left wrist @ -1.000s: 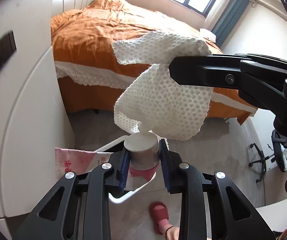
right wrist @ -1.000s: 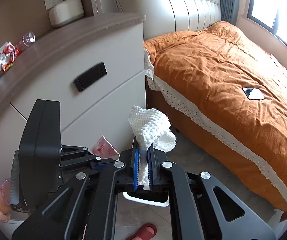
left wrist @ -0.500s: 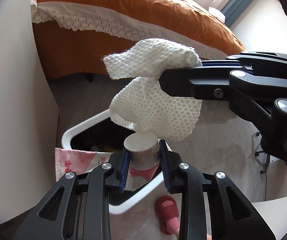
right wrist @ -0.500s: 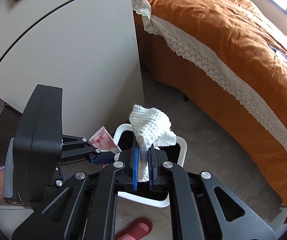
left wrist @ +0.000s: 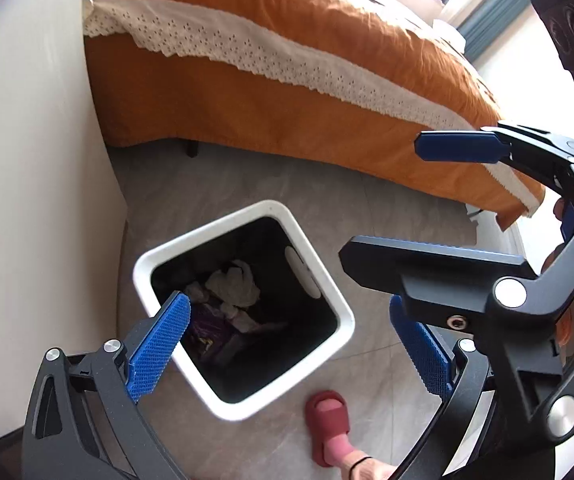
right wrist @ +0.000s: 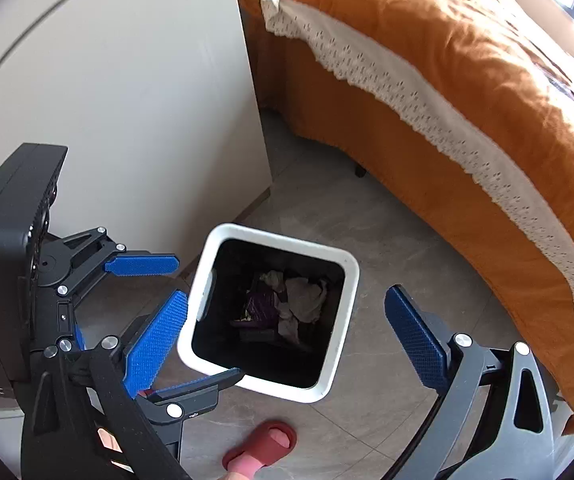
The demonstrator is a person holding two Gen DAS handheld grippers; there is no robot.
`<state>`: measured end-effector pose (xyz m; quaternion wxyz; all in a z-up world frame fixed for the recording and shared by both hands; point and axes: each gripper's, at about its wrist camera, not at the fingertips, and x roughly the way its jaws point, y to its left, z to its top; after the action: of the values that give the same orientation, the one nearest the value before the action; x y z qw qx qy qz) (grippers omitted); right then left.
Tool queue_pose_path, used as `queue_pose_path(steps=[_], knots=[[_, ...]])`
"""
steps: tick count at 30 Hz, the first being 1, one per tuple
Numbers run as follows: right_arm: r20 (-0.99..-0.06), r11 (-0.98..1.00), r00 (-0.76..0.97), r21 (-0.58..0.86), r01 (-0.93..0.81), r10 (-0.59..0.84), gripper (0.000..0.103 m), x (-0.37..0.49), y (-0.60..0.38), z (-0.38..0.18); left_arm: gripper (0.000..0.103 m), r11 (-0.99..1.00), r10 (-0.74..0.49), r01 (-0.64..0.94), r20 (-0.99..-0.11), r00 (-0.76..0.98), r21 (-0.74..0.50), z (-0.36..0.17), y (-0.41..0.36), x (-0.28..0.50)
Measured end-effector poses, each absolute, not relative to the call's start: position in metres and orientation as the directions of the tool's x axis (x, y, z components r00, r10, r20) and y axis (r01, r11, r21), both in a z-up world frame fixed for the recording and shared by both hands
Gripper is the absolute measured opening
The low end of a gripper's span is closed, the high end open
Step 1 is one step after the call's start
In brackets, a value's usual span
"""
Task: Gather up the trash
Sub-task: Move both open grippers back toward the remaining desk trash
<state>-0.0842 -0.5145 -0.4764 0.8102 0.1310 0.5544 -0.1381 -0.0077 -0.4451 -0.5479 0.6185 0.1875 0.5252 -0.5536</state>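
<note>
My left gripper and my right gripper both hang over the white bin, and the jaws of each are opening. Nothing is between either pair of blue pads. 1 second ago the left claw pinched a small white cup with a pink packet, and the right claw pinched a white knitted cloth. Both loads are now gone from the claws.

A crumpled white cloth lies inside the bin on top of dark and purple wrappers. I judge this to be the released cloth. The cup and the pink packet cannot be picked out among the contents, so I cannot confirm where they landed. Both cameras now look steeply down into the bin, where 1 second ago they showed the bed and the cabinet.

Judgement: this drop is complete for 2 loads. Both claws are free for further trash, if any remains.

View differences:
1. The left wrist view shows the right gripper from the side, spread wide, with a hand partly visible behind it.
2. The right wrist view shows the left gripper beside the bin's near edge, and the white cabinet side standing close to the bin.
3. Both views show a red slipper on the floor near the bin.
</note>
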Motion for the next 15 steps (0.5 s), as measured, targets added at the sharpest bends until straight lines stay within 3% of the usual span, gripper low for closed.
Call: queue_pose_path(steps=[8,15], knots=[[-0.893,0.922,0.429,0.041,0.384,-0.139,0.098,-0.096,-0.495,-0.37,0.098,0.363,-0.565,0.87,-0.821,-0.081,-0.335,-0.435,-0.417,-0.013],[-0.776,0.913,0.591,0.052,0.405,-0.218,0.098,-0.111,-0.47,-0.236,0.098,0.377,-0.648,0.892,-0.759,0.06,-0.25,-0.304,-0.381,-0.034]])
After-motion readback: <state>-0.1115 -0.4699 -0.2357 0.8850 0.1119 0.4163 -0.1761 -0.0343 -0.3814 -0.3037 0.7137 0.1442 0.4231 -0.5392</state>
